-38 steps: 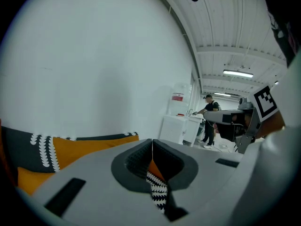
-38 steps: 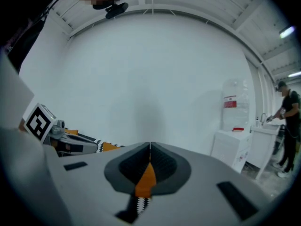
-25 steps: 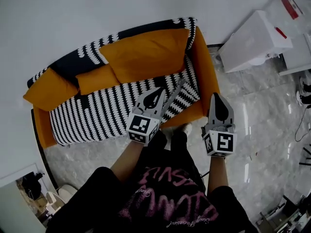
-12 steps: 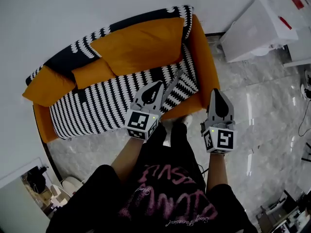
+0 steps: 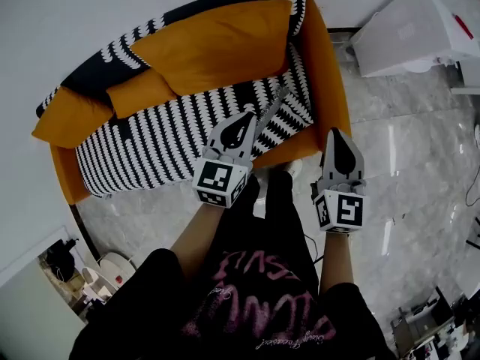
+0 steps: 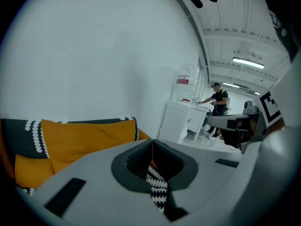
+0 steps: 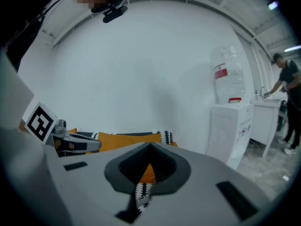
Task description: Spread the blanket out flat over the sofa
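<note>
Your left gripper (image 5: 241,126) has its jaws clamped on a lifted fold of the black-and-white blanket (image 5: 165,152). The blanket covers the seat and back of the orange sofa (image 5: 328,81), with cushions (image 5: 217,43) on it. Your right gripper (image 5: 336,141) seems pinched on a blanket strip too.

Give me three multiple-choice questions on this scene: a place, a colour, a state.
1. Where does most of the blanket lie? A on the sofa B on the floor C on a chair
2. What colour are the cushions? A green B orange C white
3. How do the left gripper's jaws stand? A wide apart, empty B shut on a cushion C shut on the blanket
Answers: 1 A, it covers the seat; 2 B, plainly orange; 3 C, patterned cloth is pinched between them.
</note>
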{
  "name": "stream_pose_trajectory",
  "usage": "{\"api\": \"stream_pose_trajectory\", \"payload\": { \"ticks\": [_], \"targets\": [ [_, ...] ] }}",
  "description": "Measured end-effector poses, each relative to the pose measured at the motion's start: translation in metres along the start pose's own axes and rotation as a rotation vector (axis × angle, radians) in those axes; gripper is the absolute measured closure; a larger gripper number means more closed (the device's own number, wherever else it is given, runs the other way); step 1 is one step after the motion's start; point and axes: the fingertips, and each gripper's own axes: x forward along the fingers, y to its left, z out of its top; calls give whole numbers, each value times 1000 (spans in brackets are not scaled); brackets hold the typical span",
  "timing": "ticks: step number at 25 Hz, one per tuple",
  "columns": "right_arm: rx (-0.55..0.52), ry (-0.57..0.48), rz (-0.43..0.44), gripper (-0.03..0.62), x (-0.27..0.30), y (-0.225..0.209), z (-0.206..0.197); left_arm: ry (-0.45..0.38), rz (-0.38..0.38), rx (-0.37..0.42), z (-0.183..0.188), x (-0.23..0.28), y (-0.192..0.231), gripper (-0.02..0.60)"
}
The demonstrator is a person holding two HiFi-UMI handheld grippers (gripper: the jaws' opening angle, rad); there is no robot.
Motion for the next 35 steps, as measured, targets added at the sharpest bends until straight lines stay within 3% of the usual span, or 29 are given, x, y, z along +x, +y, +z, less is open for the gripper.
{"api": "stream_pose_trajectory", "payload": {
  "ticks": [8,21,25,32,35],
  "targets": [
    [35,43,12,574,13,-1,-34,33,34,-66,-35,11,2,568],
    [65,108,34,574,16,21,-75,93,40,-88,-79,-2,13,568],
    [78,127,38,574,17,2,-92,115,47,-100,-95,14,-1,568],
    [111,194,51,574,29,-42,-156,153,57,-123,-139,70,-27,568],
    [97,215,59,574,32,-36,-181,177,64,-139,-167,70,-20,568]
  ]
}}
